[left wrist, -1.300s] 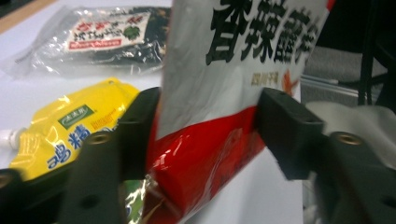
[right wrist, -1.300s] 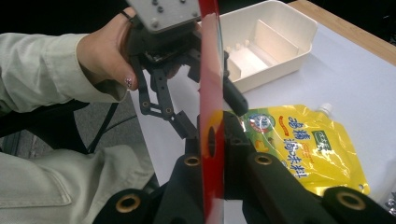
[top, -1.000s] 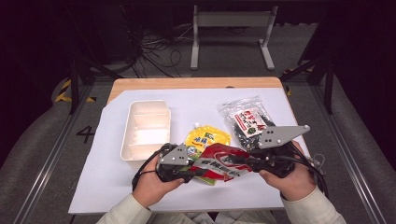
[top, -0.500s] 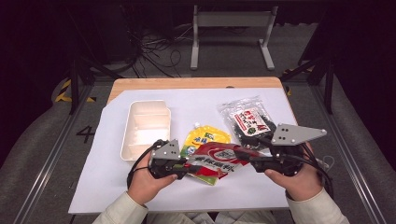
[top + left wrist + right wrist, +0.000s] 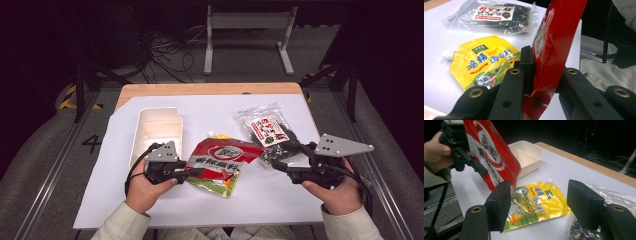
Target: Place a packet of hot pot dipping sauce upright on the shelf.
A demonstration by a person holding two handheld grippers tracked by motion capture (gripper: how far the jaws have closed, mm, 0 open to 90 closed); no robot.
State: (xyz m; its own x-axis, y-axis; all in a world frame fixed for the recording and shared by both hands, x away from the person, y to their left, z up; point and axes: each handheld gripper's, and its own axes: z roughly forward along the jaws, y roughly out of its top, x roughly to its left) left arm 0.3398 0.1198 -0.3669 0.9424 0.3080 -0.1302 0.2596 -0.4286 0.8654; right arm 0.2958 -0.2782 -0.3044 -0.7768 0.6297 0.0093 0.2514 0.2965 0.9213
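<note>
over table (image 5: 300,200): red pouch (image 5: 220,160) btwn left gripper (image 5: 196,172) fingers (image 5: 527,67)

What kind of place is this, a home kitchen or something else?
Probably a lab or recording workspace, not a kitchen. The table has a white cover and stands on dark floor with loose cables and a metal stand behind it. Metal rails run beside it.

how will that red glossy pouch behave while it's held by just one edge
The red glossy foil pouch probably flops: pinched at one edge by the left hand-held gripper, it stands creased. Its shiny film looks slippery. It seems light, carried by one edge.
</note>
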